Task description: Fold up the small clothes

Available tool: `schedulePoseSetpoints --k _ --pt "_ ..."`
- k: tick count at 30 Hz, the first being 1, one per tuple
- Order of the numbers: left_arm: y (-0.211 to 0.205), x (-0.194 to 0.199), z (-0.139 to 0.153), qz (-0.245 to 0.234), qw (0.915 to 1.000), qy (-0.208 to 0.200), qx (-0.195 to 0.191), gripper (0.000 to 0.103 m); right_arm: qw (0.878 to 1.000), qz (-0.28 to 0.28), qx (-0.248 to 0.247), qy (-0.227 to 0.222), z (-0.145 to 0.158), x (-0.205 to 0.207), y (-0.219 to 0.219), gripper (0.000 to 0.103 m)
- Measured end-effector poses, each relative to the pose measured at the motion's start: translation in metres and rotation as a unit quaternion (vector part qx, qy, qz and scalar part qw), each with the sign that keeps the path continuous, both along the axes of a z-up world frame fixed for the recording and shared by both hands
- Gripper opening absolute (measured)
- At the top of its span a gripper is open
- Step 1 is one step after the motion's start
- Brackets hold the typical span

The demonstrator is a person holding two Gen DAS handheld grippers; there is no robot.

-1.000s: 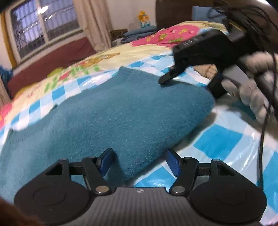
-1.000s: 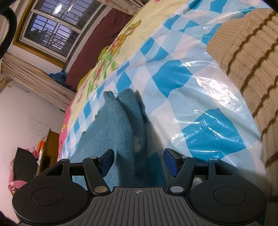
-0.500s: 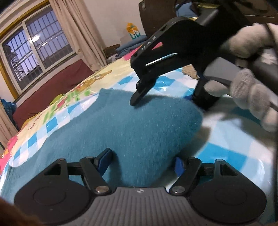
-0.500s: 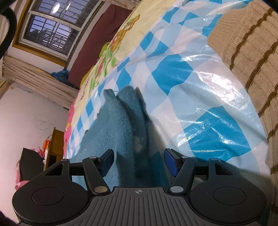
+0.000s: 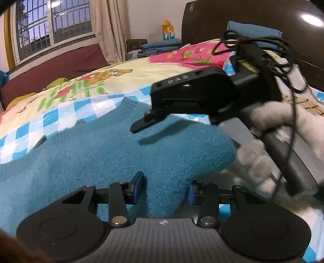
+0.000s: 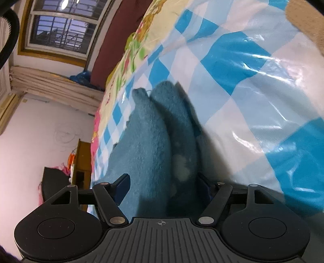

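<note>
Mid-fold, judged from the layout: fuzzy teal knitted sweater (image 5: 113, 145) spread on the bed over the glossy blue-and-white checked plastic sheet (image 6: 239, 66), already doubled over on itself, one rounded folded end toward the headboard-side edge of the sheet. Left gripper (image 5: 165, 187) low at the near edge of that fold, jaws just narrowed, now partly open with a thick bunch of teal knit between the blue pads; pressed tight or merely straddled, could not tell. Right gripper (image 6: 164, 187) further along the same fold, jaws just widened and standing well apart, two stacked layers between them, no pad plainly pressed on cloth. Seen from the left wrist, held in a grey-gloved hand (image 5: 263, 153), black body above the sweater.

Next move, by judgement: both jaws closed on the doubled edge, then lifted together and carried across for another fold, layers kept aligned.

Hidden: sweater's sleeves and hem, cut off by the frame. Tan striped knit (image 6: 305, 18) only a sliver at the corner. Pale blotches on the teal unclear.
</note>
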State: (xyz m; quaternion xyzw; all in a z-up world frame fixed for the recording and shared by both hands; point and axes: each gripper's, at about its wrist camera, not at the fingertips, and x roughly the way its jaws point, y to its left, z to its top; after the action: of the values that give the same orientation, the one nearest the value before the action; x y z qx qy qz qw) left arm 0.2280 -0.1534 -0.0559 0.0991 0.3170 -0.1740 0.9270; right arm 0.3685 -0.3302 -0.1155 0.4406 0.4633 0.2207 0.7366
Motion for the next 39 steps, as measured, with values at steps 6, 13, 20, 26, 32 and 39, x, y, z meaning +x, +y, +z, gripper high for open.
schedulePoseSetpoints --k 6,13,20,26,32,39 --pt "-0.002 -0.002 0.0 -0.003 1.0 0.002 -0.002 0.044 0.999 -0.022 0.023 0.02 -0.005 0.01 -0.009 0.069" --pt "0.006 -0.001 0.003 0.004 0.9994 0.01 -0.032 0.043 0.998 -0.025 -0.05 -0.016 0.019 -0.01 -0.003 0.029" --pt "0.029 -0.007 0.026 -0.003 0.9967 0.01 -0.08 0.044 0.998 -0.056 -0.019 -0.038 0.049 -0.02 0.004 0.025" --pt "0.092 -0.037 0.057 -0.002 0.9914 -0.005 -0.131 0.055 0.997 -0.063 -0.03 -0.037 0.068 -0.016 0.017 0.025" --pt "0.167 -0.024 0.053 0.107 0.987 -0.033 -0.115 0.061 0.996 -0.07 -0.02 -0.043 0.095 -0.018 0.047 0.025" --pt "0.221 0.018 0.015 0.197 0.9733 -0.01 -0.118 0.06 0.997 -0.049 -0.03 -0.055 0.128 -0.018 0.114 0.025"
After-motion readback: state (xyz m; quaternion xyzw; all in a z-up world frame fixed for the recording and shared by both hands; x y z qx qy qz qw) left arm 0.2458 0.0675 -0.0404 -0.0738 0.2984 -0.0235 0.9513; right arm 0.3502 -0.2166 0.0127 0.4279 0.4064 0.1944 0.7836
